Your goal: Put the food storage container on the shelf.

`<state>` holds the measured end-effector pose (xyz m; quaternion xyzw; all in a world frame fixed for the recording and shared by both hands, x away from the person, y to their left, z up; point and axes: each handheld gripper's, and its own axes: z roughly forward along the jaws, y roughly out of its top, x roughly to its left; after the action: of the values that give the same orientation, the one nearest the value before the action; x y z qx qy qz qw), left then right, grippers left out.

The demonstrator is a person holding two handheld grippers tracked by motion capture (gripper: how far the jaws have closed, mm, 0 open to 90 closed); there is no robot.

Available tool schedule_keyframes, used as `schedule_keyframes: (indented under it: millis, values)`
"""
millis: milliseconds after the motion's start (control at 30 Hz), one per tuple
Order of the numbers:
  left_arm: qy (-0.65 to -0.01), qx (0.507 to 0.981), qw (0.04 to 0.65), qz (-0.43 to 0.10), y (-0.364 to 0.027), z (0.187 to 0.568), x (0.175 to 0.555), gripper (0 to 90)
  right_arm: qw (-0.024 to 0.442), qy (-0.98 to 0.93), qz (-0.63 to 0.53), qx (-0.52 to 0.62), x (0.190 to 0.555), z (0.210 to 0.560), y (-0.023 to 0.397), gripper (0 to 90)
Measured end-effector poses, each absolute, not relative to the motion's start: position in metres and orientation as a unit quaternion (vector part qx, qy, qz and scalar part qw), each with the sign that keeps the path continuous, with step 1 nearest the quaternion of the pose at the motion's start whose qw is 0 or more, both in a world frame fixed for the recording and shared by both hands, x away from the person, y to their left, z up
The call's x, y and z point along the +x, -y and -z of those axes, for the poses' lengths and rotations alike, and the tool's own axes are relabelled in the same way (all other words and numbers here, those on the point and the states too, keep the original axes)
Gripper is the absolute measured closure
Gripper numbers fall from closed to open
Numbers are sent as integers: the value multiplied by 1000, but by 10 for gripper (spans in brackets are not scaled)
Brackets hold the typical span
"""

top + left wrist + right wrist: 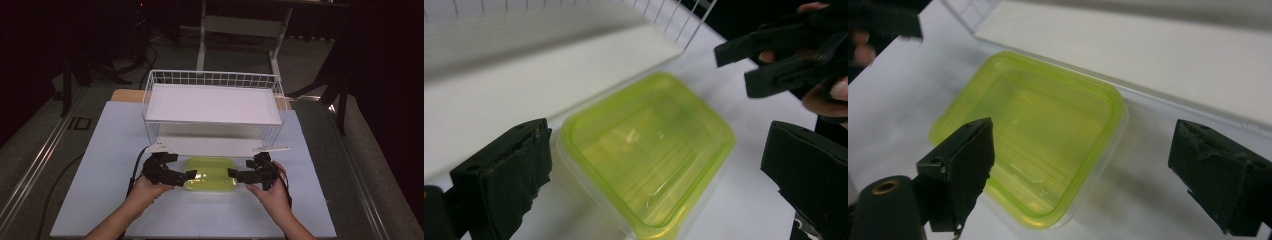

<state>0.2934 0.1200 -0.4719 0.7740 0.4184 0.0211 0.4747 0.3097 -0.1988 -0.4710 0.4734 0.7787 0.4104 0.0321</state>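
Both hands aim each open gripper inward at the green-lidded container (210, 174).

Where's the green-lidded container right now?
In the high view, the green-lidded container sits on the white table, just in front of the wire basket, between the left claw and right claw.

A lidded plastic container (210, 174) lies on the table (100, 170), near of the wire shelf rack (212, 102), between the left gripper (189, 174) and right gripper (234, 173).
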Motion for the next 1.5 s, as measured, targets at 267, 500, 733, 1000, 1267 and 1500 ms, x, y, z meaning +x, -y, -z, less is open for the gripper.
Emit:
schedule_keyframes:
  millis: [267, 500, 733, 1000, 1267, 1500]
  values:
    - [-449, 766, 460, 11, -119, 489, 302, 16, -5, -761, -392, 518, 315, 484, 201, 416]
    - [-503, 742, 442, 29, -123, 503, 310, 279, -33, -752, -373, 542, 318, 497, 200, 488]
    - [-531, 731, 424, 56, -125, 514, 313, 528, -36, -751, -365, 549, 318, 503, 195, 611]
    - [-529, 736, 419, 51, -125, 514, 312, 644, -32, -756, -370, 538, 317, 503, 193, 690]
    - [-536, 740, 401, 63, -119, 511, 310, 704, -37, -756, -373, 536, 314, 503, 194, 713]
    - [-548, 731, 401, 58, -117, 507, 301, 743, -49, -751, -384, 535, 311, 503, 196, 743]
